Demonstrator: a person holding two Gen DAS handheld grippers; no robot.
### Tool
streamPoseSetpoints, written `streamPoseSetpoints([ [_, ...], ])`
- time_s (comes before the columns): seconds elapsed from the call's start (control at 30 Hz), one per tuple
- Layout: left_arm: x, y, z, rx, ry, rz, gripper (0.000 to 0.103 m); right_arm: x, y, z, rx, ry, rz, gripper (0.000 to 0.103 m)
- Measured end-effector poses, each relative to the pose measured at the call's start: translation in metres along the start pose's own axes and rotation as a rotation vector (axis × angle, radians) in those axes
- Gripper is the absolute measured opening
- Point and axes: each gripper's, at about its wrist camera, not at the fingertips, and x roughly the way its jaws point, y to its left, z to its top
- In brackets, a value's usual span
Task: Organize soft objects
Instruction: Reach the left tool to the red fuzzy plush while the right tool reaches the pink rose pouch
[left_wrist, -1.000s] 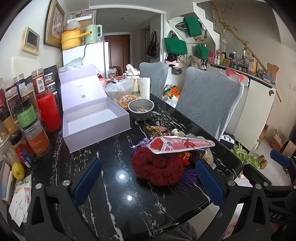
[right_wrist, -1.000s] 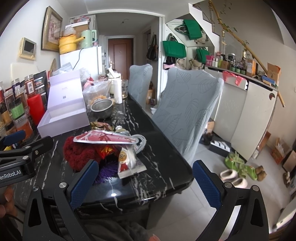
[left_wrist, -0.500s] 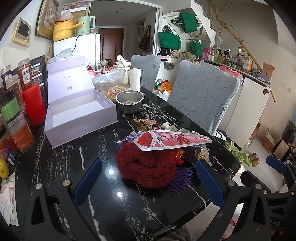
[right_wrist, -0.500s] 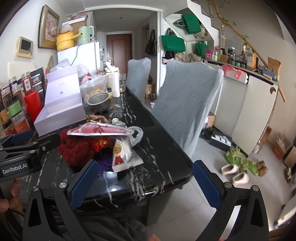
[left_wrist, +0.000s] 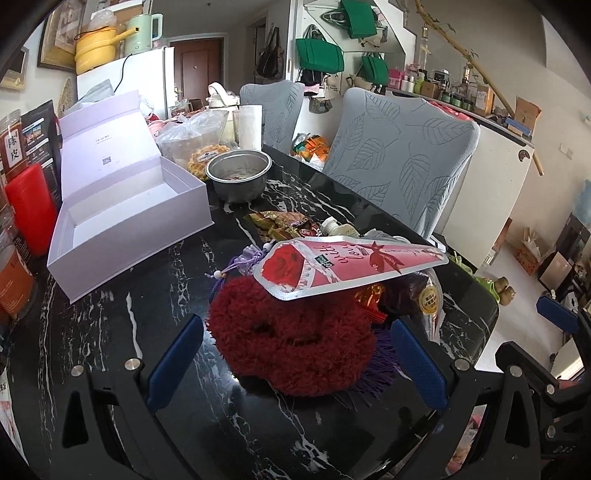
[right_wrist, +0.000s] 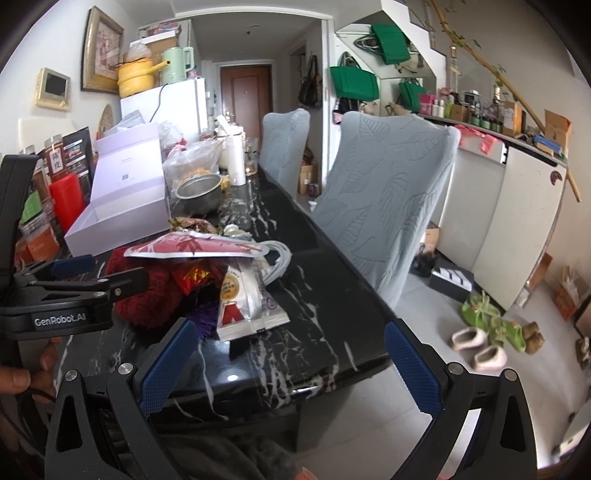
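Two sets of fingers spread wide, left gripper (left_wrist: 295, 363) straddling the red plush ring (left_wrist: 291, 336) mid-worktop; the pouch (left_wrist: 351, 264) at its 12 o'clock could slide off.

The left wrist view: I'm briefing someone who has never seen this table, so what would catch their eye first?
Most striking is the fluffy red plush ring on the black marble table, lying right between the open left gripper fingers, with a pink rose-print pouch resting on top of it. Behind it to the left sits an open, empty lilac box, with a steel bowl just beyond its right corner.
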Motion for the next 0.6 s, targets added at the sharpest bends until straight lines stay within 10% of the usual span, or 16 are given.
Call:
streamPoseSetpoints([
  [0.6,0.045,-0.003,0.005,0.156,0.092,-0.061,0.103,0.042,-0.007,0.005,0.084,0.083,0.07,0.103],
])
